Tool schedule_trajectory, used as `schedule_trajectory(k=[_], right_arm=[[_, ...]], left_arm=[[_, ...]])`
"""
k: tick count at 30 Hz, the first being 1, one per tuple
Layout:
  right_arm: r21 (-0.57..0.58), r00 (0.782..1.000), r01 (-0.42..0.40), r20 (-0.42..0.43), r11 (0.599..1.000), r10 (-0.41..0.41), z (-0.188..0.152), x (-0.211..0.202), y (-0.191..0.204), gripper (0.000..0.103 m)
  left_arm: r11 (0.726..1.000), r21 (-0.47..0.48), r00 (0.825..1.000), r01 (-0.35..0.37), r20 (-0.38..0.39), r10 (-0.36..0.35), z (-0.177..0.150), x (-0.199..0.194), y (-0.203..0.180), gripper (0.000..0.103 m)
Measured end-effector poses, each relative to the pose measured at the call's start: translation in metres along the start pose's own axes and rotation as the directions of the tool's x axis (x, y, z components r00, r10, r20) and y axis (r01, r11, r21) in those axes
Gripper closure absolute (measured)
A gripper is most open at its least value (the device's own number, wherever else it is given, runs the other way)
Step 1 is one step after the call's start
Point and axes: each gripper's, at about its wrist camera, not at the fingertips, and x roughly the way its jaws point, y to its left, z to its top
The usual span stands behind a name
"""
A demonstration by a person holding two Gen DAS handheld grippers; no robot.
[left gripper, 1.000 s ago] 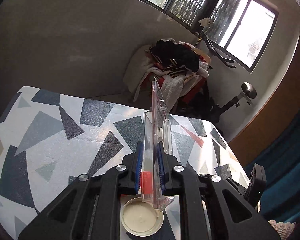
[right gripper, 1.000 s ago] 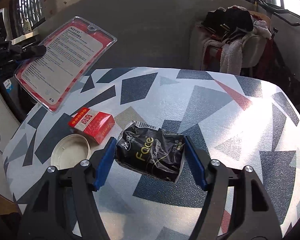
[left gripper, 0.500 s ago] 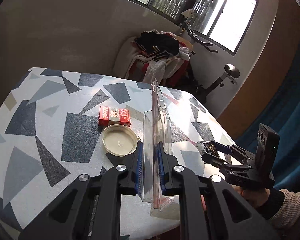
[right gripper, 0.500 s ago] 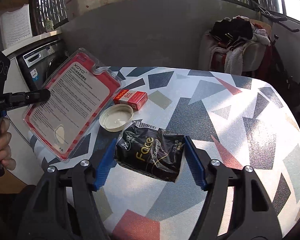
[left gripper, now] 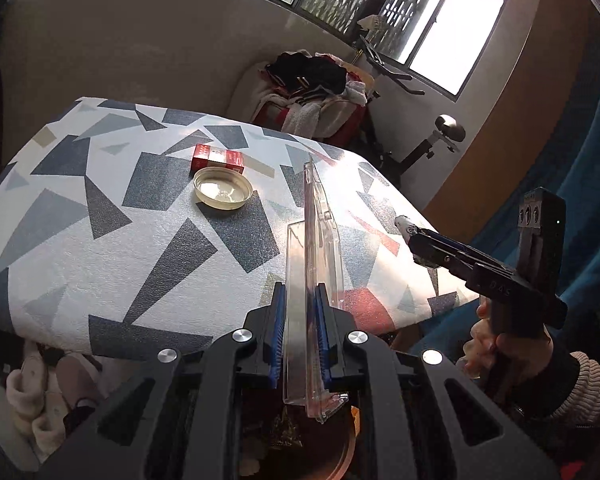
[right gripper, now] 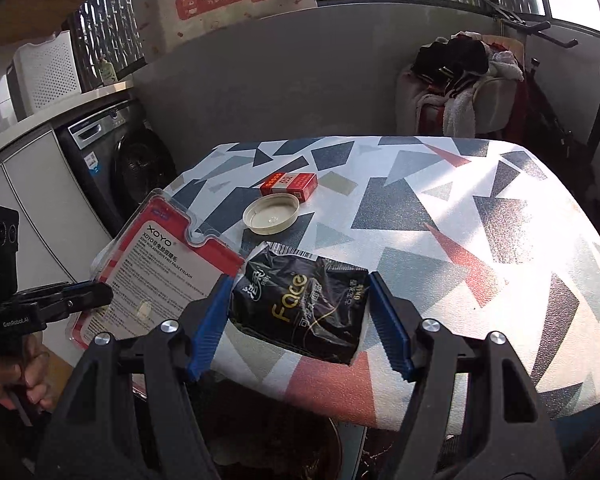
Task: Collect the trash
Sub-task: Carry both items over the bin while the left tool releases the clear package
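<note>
**Both grippers loaded at the table's near edge**

The left gripper is clamped on a clear blister pack standing edge-on. The right gripper pinches a black wrapper. Ahead of both, on the patterned table, lie a round lid and, touching it beyond, a red box.

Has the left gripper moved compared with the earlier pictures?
Yes. The left gripper has pulled back off the table; the round lid now lies far ahead.
</note>
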Motion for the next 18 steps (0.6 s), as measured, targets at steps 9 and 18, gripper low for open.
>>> schedule_trajectory(k=[9, 18], right_arm=[[0.033, 1.000, -0.004, -0.030, 0.999, 0.005, -0.028, -0.006, 0.002, 0.035], [0.046, 0.999, 0.000, -0.053, 0.999, 0.002, -0.048, -0.007, 0.000, 0.035]], left_arm=[[0.996, 0.085, 0.998, 0.003, -0.062, 0.002, -0.040, 0.008, -0.013, 0.089], [0.997, 0.082, 0.997, 0.015, -0.079, -0.009, -0.053, 0.011, -0.016, 0.088]])
